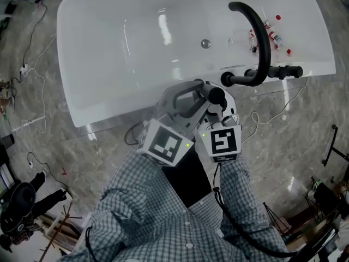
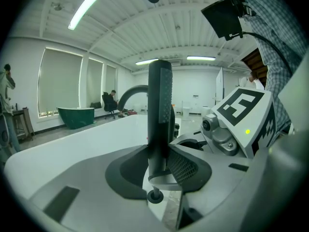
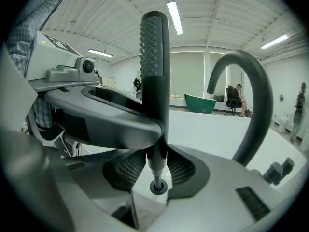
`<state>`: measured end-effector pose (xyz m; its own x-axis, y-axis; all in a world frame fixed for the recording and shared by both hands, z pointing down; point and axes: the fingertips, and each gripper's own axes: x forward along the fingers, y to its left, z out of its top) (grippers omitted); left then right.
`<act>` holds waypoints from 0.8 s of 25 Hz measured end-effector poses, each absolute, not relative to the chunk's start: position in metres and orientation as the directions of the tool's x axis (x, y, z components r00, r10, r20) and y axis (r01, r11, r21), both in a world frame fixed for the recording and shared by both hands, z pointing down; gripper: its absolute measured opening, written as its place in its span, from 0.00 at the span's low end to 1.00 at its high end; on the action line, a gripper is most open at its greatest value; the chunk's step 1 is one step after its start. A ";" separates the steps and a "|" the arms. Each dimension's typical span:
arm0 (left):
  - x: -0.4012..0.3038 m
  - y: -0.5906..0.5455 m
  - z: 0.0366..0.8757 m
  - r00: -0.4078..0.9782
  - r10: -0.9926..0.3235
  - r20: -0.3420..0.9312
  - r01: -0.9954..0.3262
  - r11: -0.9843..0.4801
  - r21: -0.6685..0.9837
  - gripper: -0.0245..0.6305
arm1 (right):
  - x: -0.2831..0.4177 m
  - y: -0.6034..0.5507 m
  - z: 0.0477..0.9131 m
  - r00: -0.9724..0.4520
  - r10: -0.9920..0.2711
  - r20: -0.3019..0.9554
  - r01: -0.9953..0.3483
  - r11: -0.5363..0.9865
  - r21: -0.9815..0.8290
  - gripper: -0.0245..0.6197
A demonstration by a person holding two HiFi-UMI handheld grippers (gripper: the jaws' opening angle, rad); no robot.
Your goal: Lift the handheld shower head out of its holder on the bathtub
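The black handheld shower head (image 1: 216, 96) stands upright at the near rim of the white bathtub (image 1: 109, 48). In the left gripper view its handle (image 2: 160, 110) rises straight between the jaws, and my left gripper (image 2: 157, 170) is shut on it. My right gripper (image 3: 155, 166) is shut on the same handle (image 3: 154, 66) just beside the left one. The thin stem below meets a small round black holder ring (image 3: 158, 186) on the rim. In the head view both grippers crowd the shower head, the left gripper (image 1: 200, 90) and the right gripper (image 1: 219, 107) side by side.
A black arched faucet (image 1: 262, 42) with side knobs stands right of the grippers. Small bottles (image 1: 271, 34) lie on the tub's far right corner, and a drain (image 1: 205, 43) sits in the basin. Cables (image 1: 32, 81) run over the marble floor on the left.
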<state>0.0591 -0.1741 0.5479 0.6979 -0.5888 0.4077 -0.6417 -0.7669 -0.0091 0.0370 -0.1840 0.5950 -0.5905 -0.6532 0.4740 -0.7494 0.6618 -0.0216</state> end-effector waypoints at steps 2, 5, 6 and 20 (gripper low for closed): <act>0.059 -0.172 0.537 0.696 -0.594 0.403 -0.646 -0.763 -0.009 0.19 | 0.036 -0.182 0.584 -0.591 -0.657 0.467 -0.752 0.659 -0.025 0.25; 0.059 -0.169 0.520 0.696 -0.602 0.392 -0.649 -0.761 -0.017 0.19 | 0.037 -0.180 0.566 -0.592 -0.670 0.447 -0.755 0.656 -0.016 0.25; 0.059 -0.168 0.515 0.696 -0.604 0.387 -0.649 -0.760 -0.019 0.19 | 0.037 -0.180 0.561 -0.594 -0.674 0.439 -0.752 0.659 -0.006 0.25; 0.061 -0.147 0.446 0.722 -0.593 0.356 -0.614 -0.787 -0.064 0.19 | 0.040 -0.161 0.492 -0.573 -0.704 0.421 -0.779 0.626 -0.013 0.25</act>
<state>0.0612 -0.1473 0.4456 0.7221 -0.5930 0.3562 -0.6142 -0.7865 -0.0645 0.0401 -0.1609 0.4916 -0.5726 -0.7038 0.4205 -0.7794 0.6264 -0.0129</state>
